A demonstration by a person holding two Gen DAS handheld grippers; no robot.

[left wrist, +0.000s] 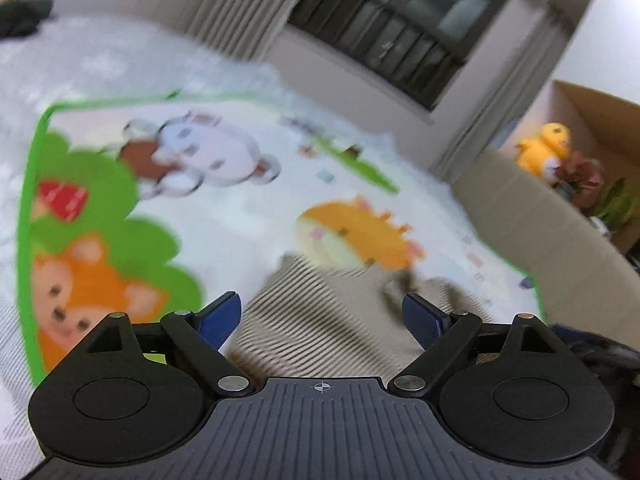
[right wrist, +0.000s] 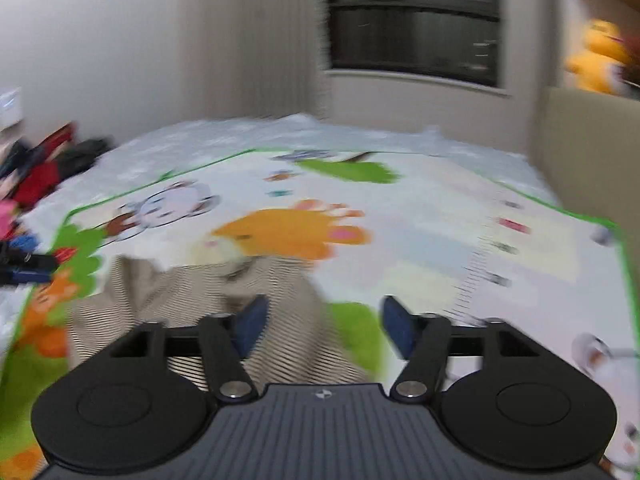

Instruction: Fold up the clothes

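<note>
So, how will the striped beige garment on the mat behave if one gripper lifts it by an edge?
The striped garment lies crumpled in soft folds on the play mat, so it will probably hang limp and not keep its shape. It looks thin, so likely light. One pinch may gather several layers, since the folds overlap.

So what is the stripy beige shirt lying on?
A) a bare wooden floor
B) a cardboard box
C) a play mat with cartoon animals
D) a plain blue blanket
C: the striped beige shirt lies crumpled on the green-edged play mat, right beside its orange cartoon animal.
</note>
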